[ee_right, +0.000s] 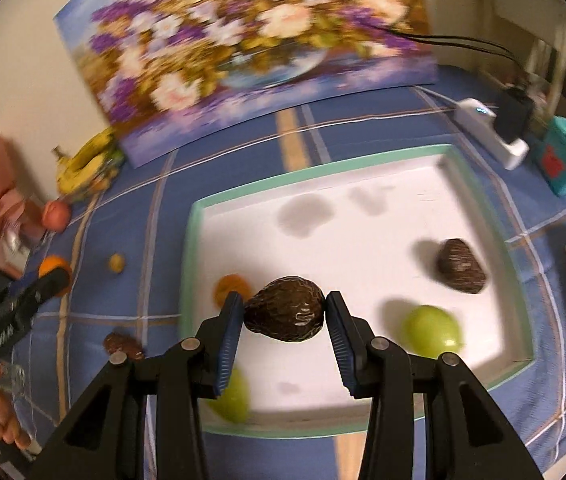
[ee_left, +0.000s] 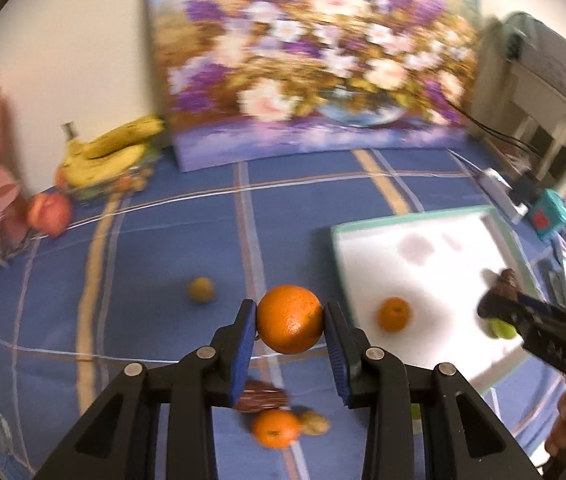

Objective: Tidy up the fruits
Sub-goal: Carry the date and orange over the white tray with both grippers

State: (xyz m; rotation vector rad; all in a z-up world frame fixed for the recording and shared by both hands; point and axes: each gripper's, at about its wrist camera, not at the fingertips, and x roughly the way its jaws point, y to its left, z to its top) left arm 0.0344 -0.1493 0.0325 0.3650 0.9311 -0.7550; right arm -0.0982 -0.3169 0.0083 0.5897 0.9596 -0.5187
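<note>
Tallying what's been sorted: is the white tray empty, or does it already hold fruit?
Not empty. The white tray holds a small orange, a dark avocado and a green fruit.

Bright, motion-blurred, fisheye-warped edges.

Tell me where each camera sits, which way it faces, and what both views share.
Left wrist: on the left tool, angled down over the blue cloth, tool shut on an orange; the right tool shows at right.
Right wrist: on the right tool, angled down over the white tray, tool shut on an avocado; left tool and a hand at left.
Shared: tray, bananas, flower painting.
</note>
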